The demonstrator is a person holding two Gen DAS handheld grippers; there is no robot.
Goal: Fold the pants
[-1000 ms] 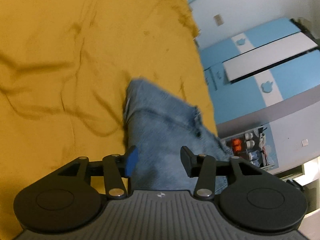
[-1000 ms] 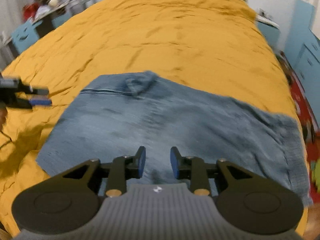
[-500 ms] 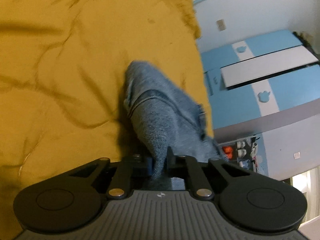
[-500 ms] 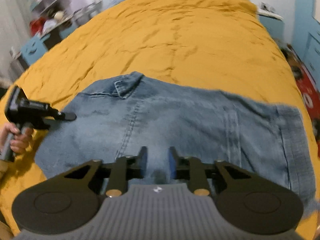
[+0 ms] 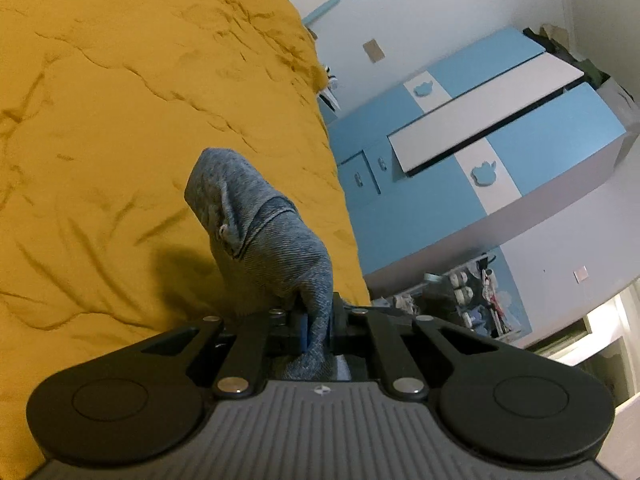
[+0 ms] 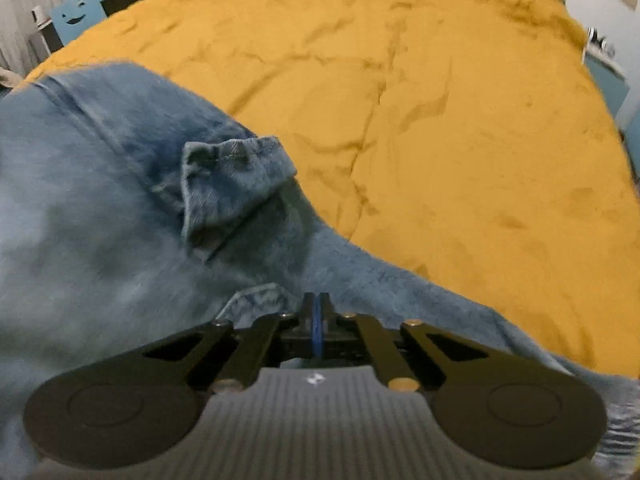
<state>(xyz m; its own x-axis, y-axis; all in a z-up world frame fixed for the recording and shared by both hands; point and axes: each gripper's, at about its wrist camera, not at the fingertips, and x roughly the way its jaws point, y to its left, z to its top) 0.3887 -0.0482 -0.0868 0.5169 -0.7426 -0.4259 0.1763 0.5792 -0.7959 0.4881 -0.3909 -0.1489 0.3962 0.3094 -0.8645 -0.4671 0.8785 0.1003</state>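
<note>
The left gripper (image 5: pixel 318 322) pinches a fold of the blue denim pants (image 5: pixel 264 232) between its fingers, the cloth bunched into a raised ridge that runs away from the jaws above the yellow bedspread (image 5: pixel 120 120) and throws a shadow on it; the jaws have just been closing, with the denim between them. In the right wrist view the right gripper (image 6: pixel 317 322) has its jaws pressed fully together, only a thin blue line of the pads showing between them; they too have just been closing, and whether any denim is caught there I cannot tell, though the fingers sit low against the cloth. The pants (image 6: pixel 120 220) fill the left and lower part of that view, lying on the bed, with a small turned-up flap of hem (image 6: pixel 228 184) standing near the middle; the bedspread (image 6: pixel 440 120) stretches wrinkled beyond. Behind the left gripper stands a blue and white wardrobe (image 5: pixel 480 152) against the wall.
</note>
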